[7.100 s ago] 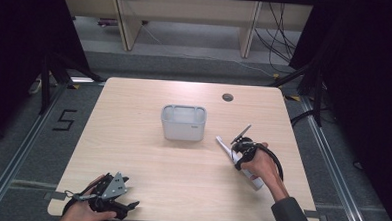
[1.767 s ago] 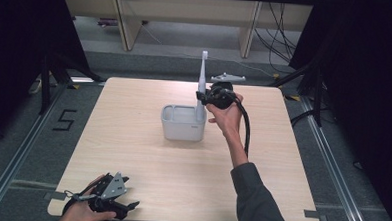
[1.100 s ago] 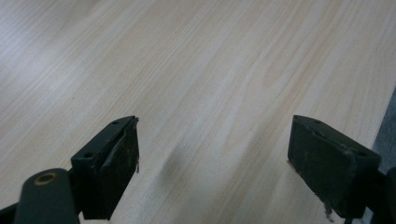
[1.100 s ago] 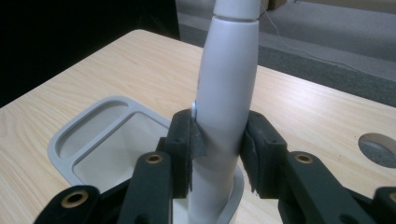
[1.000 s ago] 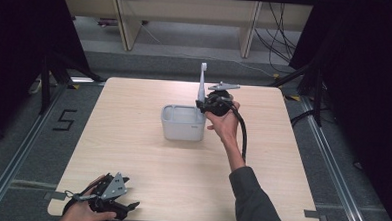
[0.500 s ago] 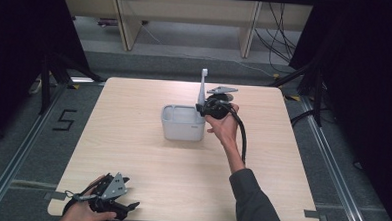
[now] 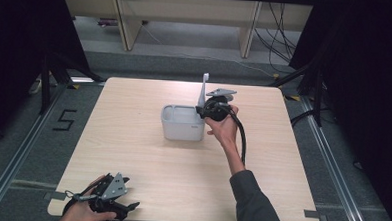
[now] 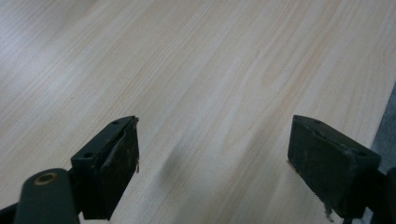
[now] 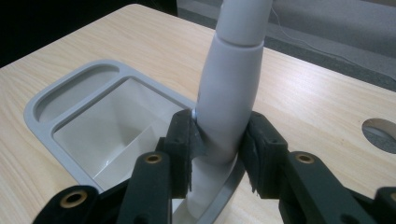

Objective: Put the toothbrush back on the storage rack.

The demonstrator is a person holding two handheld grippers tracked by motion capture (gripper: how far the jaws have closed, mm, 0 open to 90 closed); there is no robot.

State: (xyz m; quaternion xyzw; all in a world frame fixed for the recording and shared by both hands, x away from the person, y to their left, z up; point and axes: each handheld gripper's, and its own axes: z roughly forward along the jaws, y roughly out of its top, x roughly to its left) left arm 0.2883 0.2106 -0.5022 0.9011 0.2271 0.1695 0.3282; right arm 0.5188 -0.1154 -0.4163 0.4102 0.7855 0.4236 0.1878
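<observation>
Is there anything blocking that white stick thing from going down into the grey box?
Nothing visible does. The right claw holds the white tool upright at the grey box's near corner, and the compartment below it looks empty.

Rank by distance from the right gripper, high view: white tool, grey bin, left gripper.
1. White tool: clamped in the right gripper, standing upright.
2. Grey bin: just left of it, mid-table.
3. Left gripper: near edge, far left corner.

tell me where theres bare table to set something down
Most of the table is bare: the whole left side between the grey bin and the left gripper, and the right side past the forearm. It is crowded at the bin's right rim, where the right gripper holds the white tool.
</observation>
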